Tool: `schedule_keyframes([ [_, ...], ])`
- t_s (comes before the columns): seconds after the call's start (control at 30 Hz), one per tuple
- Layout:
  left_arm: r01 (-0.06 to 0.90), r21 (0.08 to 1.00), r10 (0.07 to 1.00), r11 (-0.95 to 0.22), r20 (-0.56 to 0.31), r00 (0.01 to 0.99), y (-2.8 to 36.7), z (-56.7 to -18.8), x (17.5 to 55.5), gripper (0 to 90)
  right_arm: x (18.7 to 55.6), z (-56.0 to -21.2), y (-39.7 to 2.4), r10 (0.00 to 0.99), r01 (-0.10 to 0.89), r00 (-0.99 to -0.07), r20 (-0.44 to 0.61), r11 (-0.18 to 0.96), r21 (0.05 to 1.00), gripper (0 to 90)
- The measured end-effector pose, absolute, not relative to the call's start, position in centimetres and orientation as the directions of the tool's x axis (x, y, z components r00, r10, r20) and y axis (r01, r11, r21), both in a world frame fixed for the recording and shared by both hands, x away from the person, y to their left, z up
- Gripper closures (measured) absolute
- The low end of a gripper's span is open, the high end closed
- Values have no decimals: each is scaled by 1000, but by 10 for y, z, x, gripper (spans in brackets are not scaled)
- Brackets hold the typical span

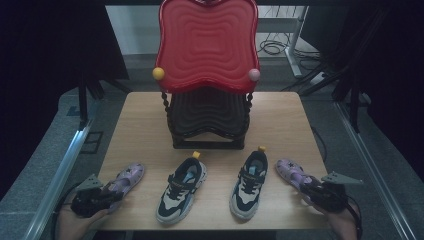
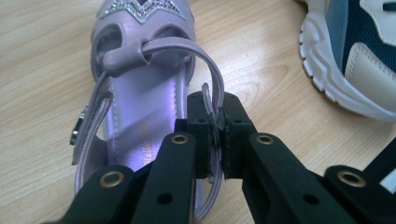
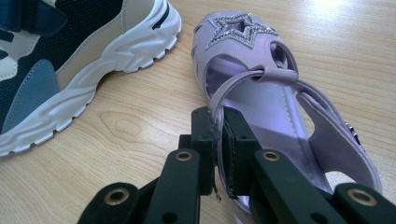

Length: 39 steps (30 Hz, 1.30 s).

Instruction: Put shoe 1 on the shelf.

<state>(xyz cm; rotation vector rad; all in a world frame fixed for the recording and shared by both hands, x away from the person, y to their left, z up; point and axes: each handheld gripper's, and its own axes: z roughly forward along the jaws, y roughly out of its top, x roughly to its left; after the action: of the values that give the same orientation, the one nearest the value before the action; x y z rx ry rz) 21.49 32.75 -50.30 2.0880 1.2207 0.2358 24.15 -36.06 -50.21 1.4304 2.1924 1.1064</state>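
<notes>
A: Sandals, lilac: left sandal [image 1: 125, 181] at the bench [image 1: 145, 120] left edge, right sandal [image 1: 295, 175] at the right edge, toes pointing to the rack [image 1: 207, 122].

B: Left gripper [image 2: 218, 128] fingers clamp its heel strap; right gripper [image 3: 218, 135] fingers likewise. Heels face each hand.

1. Shoe rack [image 1: 207, 112]: two-tier, at the middle of the desk's far edge. Upper shelf red with a rippled surface, tilted up towards the camera; lower shelf black, same ripples; twisted dark posts at the sides.
2. Knobs on the rack's front corners: yellow ball [image 1: 158, 73] at left, pink ball [image 1: 254, 74] at right.
3. Left sneaker [image 1: 181, 190]: navy, cream and light blue, white sole, yellow heel tab; near the desk's front edge, left of centre.
4. Right sneaker [image 1: 248, 184]: same colours; near the front edge, right of centre, well apart from the first.
5. Desk [image 1: 140, 125]: light wood grain, rectangular.
6. Cables [image 1: 272, 47] on the floor beyond the desk's far right corner.
</notes>
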Motion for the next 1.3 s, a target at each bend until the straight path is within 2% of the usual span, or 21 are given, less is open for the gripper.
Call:
schedule_keyframes([
  [0.27, 695, 664, 828, -275, -203, 522, 332, -502, 214, 863, 241, -502, -362, 876, 628, -458, 153, 198, 752, 852],
  [0.7, 674, 719, 824, -166, -275, 496, 348, -493, 218, 866, 240, -501, -371, 883, 604, -414, 219, 87, 792, 854],
  [1.3, 610, 792, 827, -42, -315, 466, 353, -474, 225, 867, 239, -490, -372, 877, 554, -387, 286, -27, 832, 854],
])
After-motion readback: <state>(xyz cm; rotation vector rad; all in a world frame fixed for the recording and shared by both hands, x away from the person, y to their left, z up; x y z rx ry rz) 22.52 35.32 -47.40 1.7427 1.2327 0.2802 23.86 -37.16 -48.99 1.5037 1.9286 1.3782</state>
